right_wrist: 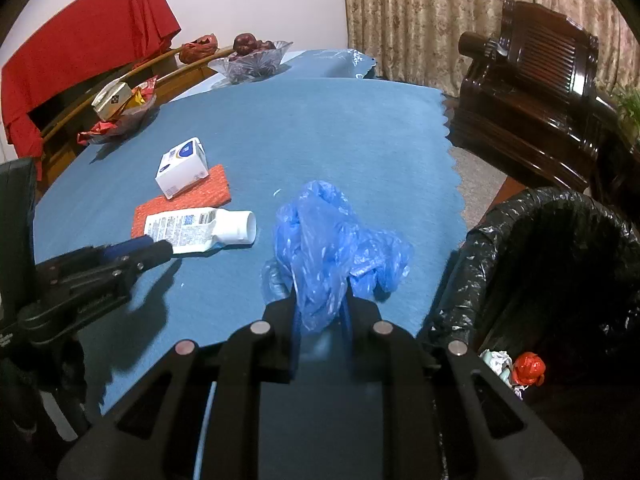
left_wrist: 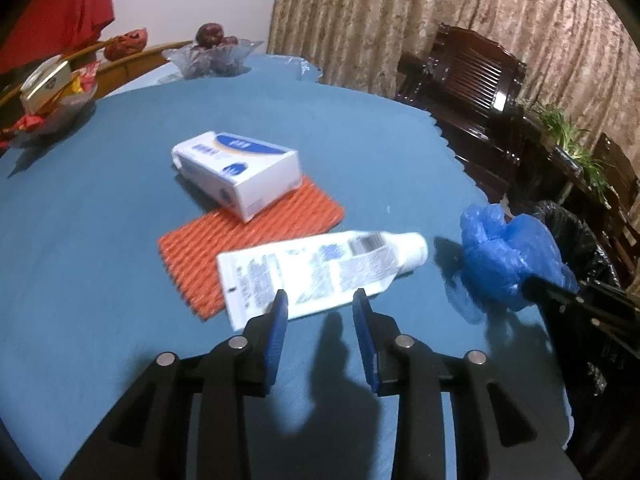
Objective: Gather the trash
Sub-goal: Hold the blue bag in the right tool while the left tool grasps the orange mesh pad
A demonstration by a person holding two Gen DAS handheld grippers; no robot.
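Note:
My right gripper [right_wrist: 322, 304] is shut on a crumpled blue plastic bag [right_wrist: 332, 248] and holds it above the blue table's right side; the bag also shows in the left wrist view [left_wrist: 508, 256]. My left gripper [left_wrist: 320, 304] is open and empty, its tips just short of a white squeeze tube [left_wrist: 320, 268] lying on the table; the tube also shows in the right wrist view [right_wrist: 200, 230]. A white and blue box [left_wrist: 240, 172] rests on an orange foam net [left_wrist: 224, 248]. A black-lined trash bin [right_wrist: 560, 272] stands to the right of the table.
The blue tablecloth [right_wrist: 320, 132] has a scalloped right edge. Glass bowls with snacks [right_wrist: 120, 116] and fruit [right_wrist: 252, 60] stand at the far left and back. Dark wooden chairs [right_wrist: 532, 92] and a plant [left_wrist: 568, 132] are beyond the bin. The bin holds some trash [right_wrist: 524, 368].

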